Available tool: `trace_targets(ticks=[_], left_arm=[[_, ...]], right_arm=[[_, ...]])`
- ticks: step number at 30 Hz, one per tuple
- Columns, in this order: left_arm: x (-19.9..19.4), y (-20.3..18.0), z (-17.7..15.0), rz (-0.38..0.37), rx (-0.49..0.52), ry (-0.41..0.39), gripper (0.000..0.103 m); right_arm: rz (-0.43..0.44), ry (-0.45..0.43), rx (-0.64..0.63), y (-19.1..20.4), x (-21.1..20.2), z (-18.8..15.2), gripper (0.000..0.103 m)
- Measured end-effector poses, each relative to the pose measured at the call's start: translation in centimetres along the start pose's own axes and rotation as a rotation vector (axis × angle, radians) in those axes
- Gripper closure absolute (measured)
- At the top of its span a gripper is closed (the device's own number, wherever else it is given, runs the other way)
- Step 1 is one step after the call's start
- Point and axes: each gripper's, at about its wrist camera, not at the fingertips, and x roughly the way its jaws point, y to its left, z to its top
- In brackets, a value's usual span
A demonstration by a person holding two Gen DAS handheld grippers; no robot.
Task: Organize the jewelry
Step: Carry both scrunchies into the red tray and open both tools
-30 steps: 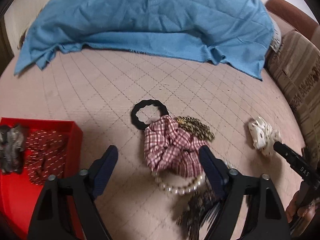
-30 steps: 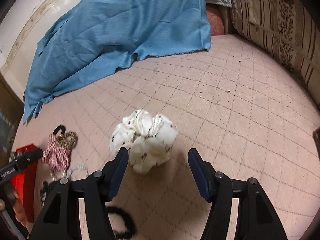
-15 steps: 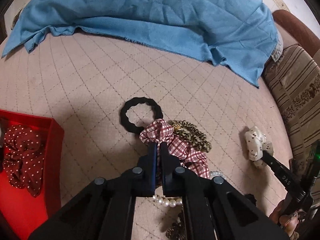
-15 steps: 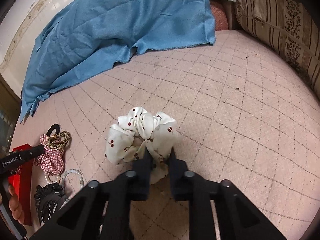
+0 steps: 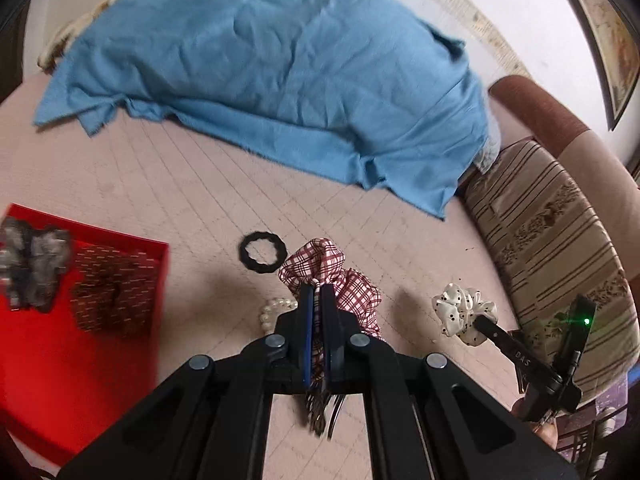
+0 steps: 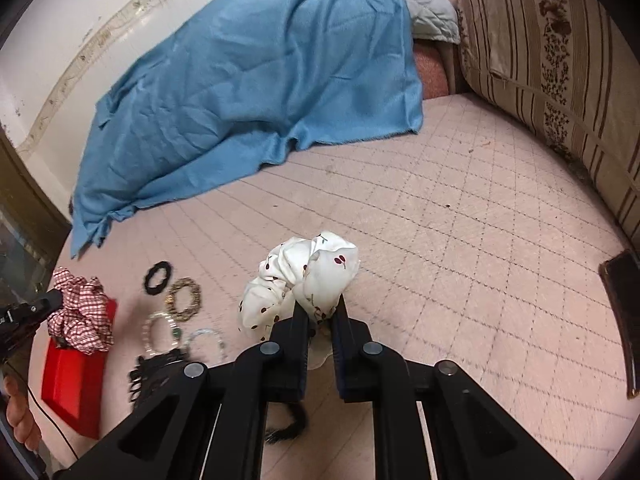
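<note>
My left gripper is shut on a red plaid scrunchie and holds it above the pink quilted mat; the right wrist view shows that scrunchie hanging over the red tray. My right gripper is shut on a white cherry-print scrunchie, lifted off the mat, and the same scrunchie shows in the left wrist view. The red tray at the left holds a grey scrunchie and a dark red dotted one.
On the mat lie a black hair tie, a leopard scrunchie, two bead bracelets, a pearl bracelet and a black lacy piece. A blue blanket covers the back. Striped cushions line the right side.
Both grippers went from open to shut, the left on the plaid scrunchie and the right on the white one. Both then rose, lifting the scrunchies off the mat.
</note>
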Motion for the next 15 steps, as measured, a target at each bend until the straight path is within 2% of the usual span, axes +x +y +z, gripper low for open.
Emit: trace_targets(ticks=[6, 13, 15], left_arm=[[-5.5, 2.8, -1.4, 0.108, 0.029, -0.073, 0.099], [-8.5, 10.3, -3.2, 0.301, -0.028, -0.097, 0.099], [-8.6, 12.4, -3.4, 0.322, -0.059, -0.087, 0.099]], right_arm=[[0.046, -0.002, -0.082, 5.0, -2.2, -0.8, 0.092], [0.131, 0.036, -0.219, 13.3, -2.0, -2.9, 0.092], [0.162, 0.054, -0.259, 16.2, -1.5, -3.6, 0.092]])
